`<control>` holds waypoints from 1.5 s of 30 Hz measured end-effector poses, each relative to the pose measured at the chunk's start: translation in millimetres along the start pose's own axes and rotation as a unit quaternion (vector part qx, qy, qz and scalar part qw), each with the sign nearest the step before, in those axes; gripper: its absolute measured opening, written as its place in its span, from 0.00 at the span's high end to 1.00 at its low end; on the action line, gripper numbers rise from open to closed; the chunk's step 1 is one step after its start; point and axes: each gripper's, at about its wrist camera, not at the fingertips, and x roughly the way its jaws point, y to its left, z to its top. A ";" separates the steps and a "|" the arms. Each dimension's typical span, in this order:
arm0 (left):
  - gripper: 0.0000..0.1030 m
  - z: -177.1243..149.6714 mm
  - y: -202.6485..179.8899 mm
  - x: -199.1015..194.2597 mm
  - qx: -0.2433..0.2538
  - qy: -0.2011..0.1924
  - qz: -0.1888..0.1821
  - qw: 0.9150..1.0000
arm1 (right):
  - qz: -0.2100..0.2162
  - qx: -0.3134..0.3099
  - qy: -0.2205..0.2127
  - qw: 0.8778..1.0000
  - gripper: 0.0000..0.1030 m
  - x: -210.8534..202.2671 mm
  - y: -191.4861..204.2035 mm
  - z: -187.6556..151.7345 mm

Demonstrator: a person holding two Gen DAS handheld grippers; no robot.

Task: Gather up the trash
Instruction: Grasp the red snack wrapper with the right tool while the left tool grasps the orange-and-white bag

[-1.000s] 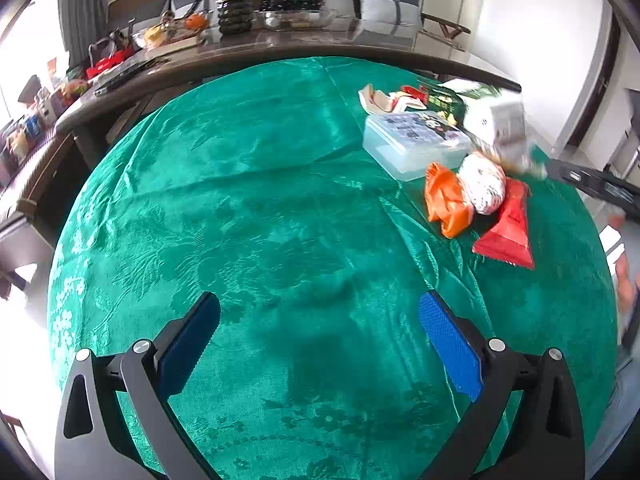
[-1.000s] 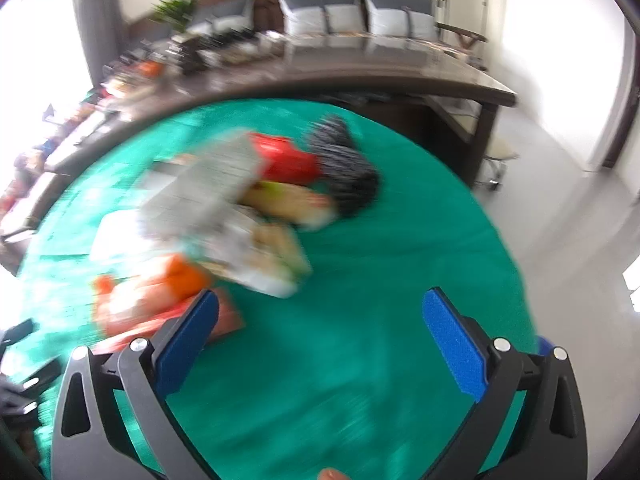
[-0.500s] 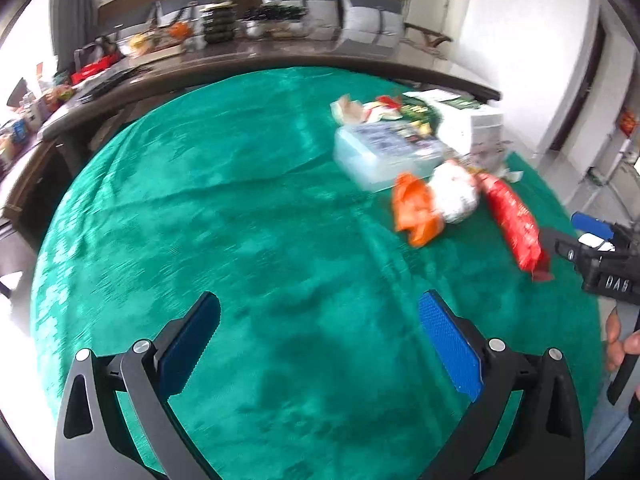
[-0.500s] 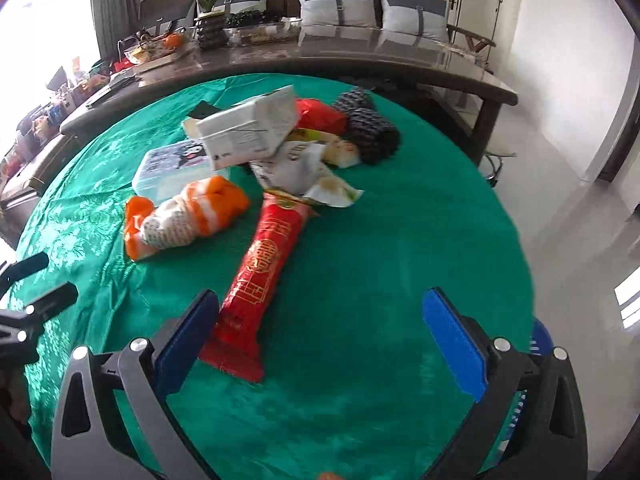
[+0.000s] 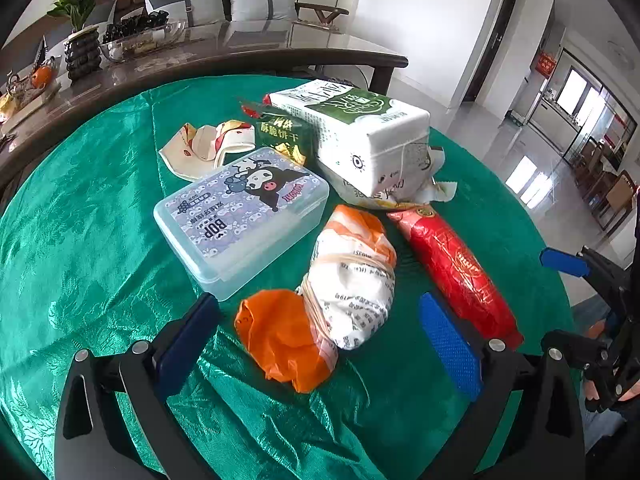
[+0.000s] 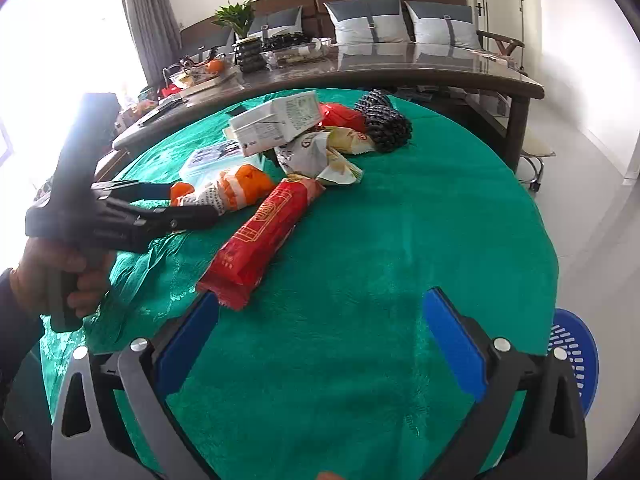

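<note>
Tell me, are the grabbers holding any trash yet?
No. The left gripper is open around the orange bag, not pinching it. The right gripper is open too.

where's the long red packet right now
The long red packet lies flat on the green tablecloth, right of the orange-and-white bag in the left wrist view, its near end beside the left hand-held gripper.

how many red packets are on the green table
2. A long red packet lies nearest the right gripper, by the orange bag. A smaller red packet sits at the far end, beside the white carton. The pile may hide more.
</note>
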 end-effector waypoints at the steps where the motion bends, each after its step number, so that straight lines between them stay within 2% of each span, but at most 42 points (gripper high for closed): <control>1: 0.09 0.4 1.4 -0.6 0.000 0.000 -0.002 1.000 | 0.005 0.005 0.004 1.000 0.04 0.4 -2.1 -0.6; 2: 0.14 2.9 1.0 1.1 0.003 0.001 -0.003 1.000 | 0.005 0.009 0.007 1.000 0.04 0.2 -3.3 -1.2; 3: 0.28 3.1 0.3 2.0 0.008 0.004 -0.003 1.000 | 0.003 0.012 0.010 1.000 0.04 0.0 -4.5 -1.5; 4: 0.36 2.5 -2.3 2.8 0.016 0.008 -0.012 1.000 | 0.001 0.015 0.011 1.000 0.04 0.3 -5.3 -1.6; 8: 0.39 -6.8 -12.9 -5.9 0.041 0.000 -0.004 0.999 | -0.010 0.024 0.017 1.000 0.05 0.5 -4.3 0.4; 10: 0.40 -17.4 -20.2 -14.8 0.039 -0.003 0.029 0.999 | -0.003 0.027 0.022 0.999 0.05 0.5 3.2 5.0; 12: 0.40 -32.1 -18.9 -29.8 -0.002 -0.006 0.072 0.997 | 0.013 0.034 0.029 0.999 0.05 3.6 10.5 11.9; 14: 0.39 -48.1 -11.0 -48.0 -0.051 -0.012 0.095 0.994 | 0.058 0.054 0.042 0.996 0.05 14.7 21.1 23.9; 15: 0.39 -56.7 -7.5 -57.5 -0.074 -0.017 0.106 0.991 | 0.064 0.055 0.046 0.995 0.05 21.2 27.6 30.6; 17: 0.38 -71.2 -2.8 -74.4 -0.108 -0.025 0.129 0.985 | 0.040 0.031 0.058 0.997 0.08 39.6 43.8 43.4; 18: 0.36 -74.8 -3.3 -79.8 -0.114 -0.028 0.138 0.984 | 0.033 0.024 0.071 0.997 0.11 49.1 48.7 48.0; 19: 0.34 -78.1 -4.5 -84.1 -0.113 -0.030 0.147 0.982 | 0.032 0.021 0.086 0.996 0.24 59.1 51.9 51.0; 20: 0.32 -79.1 -5.9 -85.7 -0.109 -0.029 0.152 0.982 | 0.027 0.018 0.106 0.994 0.42 69.5 53.7 52.6; 22: 0.14 -79.1 -7.0 -84.8 -0.101 -0.028 0.152 0.983 | 0.018 0.010 0.119 0.993 0.54 73.0 54.0 51.3; 25: 0.12 -81.2 -6.7 -81.7 -0.091 -0.017 0.138 0.986 | 0.023 -0.015 0.129 0.991 0.71 56.4 52.0 42.1; 26: 0.11 -84.5 -5.6 -81.2 -0.088 -0.011 0.132 0.987 | 0.022 -0.029 0.135 0.990 0.73 46.8 49.8 36.5; 30: 0.09 -88.4 1.9 -81.1 -0.089 -0.002 0.102 0.991 | 0.025 -0.047 0.165 0.985 0.73 29.5 37.9 23.7; 31: 0.09 -86.7 4.0 -80.1 -0.092 0.000 0.090 0.992 | 0.023 -0.052 0.169 0.984 0.70 27.6 36.6 23.4; 32: 0.09 -84.9 5.1 -79.2 -0.093 0.001 0.079 0.993 | 0.023 -0.057 0.170 0.984 0.59 26.4 35.9 25.9; 34: 0.09 -79.5 4.8 -74.5 -0.085 0.007 0.063 0.994 | 0.024 -0.069 0.164 0.984 0.49 26.6 40.2 35.4; 38: 0.09 -69.1 0.8 -66.2 -0.054 0.024 0.073 0.996 | 0.034 -0.113 0.181 0.976 0.45 41.2 56.7 56.1; 41: 0.09 -64.8 0.8 -63.9 -0.039 0.035 0.082 0.995 | 0.049 -0.125 0.217 0.967 0.45 59.9 67.1 62.8; 45: 0.20 -61.7 3.4 -63.1 -0.030 0.046 0.094 0.994 | 0.044 -0.142 0.247 0.957 0.48 71.8 77.9 59.2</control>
